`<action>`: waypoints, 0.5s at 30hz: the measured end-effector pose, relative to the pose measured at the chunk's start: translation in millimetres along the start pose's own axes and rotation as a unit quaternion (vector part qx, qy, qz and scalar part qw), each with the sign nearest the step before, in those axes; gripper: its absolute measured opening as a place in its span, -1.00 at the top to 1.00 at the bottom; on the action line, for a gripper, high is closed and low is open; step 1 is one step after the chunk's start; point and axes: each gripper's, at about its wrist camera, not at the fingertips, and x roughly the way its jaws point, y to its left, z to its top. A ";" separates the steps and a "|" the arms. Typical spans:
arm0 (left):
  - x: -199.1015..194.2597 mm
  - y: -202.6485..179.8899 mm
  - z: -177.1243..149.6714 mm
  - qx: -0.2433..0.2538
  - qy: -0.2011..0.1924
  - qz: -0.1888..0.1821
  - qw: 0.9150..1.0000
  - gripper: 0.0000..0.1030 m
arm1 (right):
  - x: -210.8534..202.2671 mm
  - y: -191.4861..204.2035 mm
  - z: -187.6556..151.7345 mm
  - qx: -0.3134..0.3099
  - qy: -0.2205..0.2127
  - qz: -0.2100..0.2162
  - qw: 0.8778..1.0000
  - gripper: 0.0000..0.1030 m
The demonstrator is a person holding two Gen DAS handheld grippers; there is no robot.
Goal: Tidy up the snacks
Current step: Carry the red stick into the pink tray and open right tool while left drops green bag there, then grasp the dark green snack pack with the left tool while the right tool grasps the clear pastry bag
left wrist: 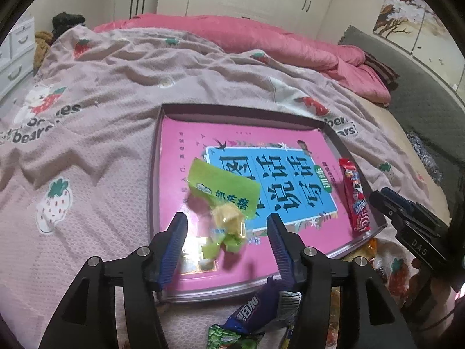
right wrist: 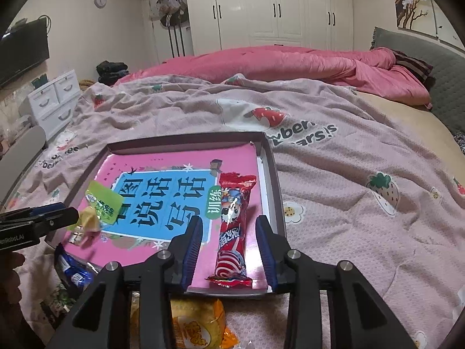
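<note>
While both claws stand open and empty, the green snack (left wrist: 223, 192) and red snack (right wrist: 232, 226) lie between their fingers in the tray (right wrist: 273, 174); blue packet (left wrist: 255, 311) and orange packet (right wrist: 197, 325) wait behind.

The pink book cover (right wrist: 180, 203) lying in the shallow dark-rimmed cardboard tray (right wrist: 270, 174) carries large black characters on a blue panel — 看图说话写话 — with 训练 in white on a green tab at its right. The pale pink bedspread (left wrist: 87, 101) is printed "bears!" in dark letters, once on the far left and once beyond the tray's far right corner. "DAS" stands in pale letters on the black gripper body (left wrist: 418, 232) at the right. The green snack wrapper's (left wrist: 223, 189) and red candy packet's (right wrist: 232, 226) characters are blurred.
</note>
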 end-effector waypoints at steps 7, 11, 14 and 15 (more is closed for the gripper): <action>-16.8 2.6 3.3 -0.001 -0.017 0.005 1.000 -0.23 | -15.3 -3.2 1.9 0.008 -0.012 0.006 1.000 0.24; -29.7 5.5 3.8 -0.001 -0.025 0.007 1.000 -0.26 | -27.4 -3.2 2.5 0.007 -0.023 0.010 1.000 0.12; -39.0 8.4 4.4 -0.002 -0.032 0.008 0.999 -0.28 | -37.1 -2.4 2.0 0.007 -0.029 0.015 0.999 0.10; -41.6 9.3 4.3 -0.001 -0.033 0.008 0.999 -0.29 | -39.1 -2.0 1.9 0.007 -0.030 0.015 0.999 0.10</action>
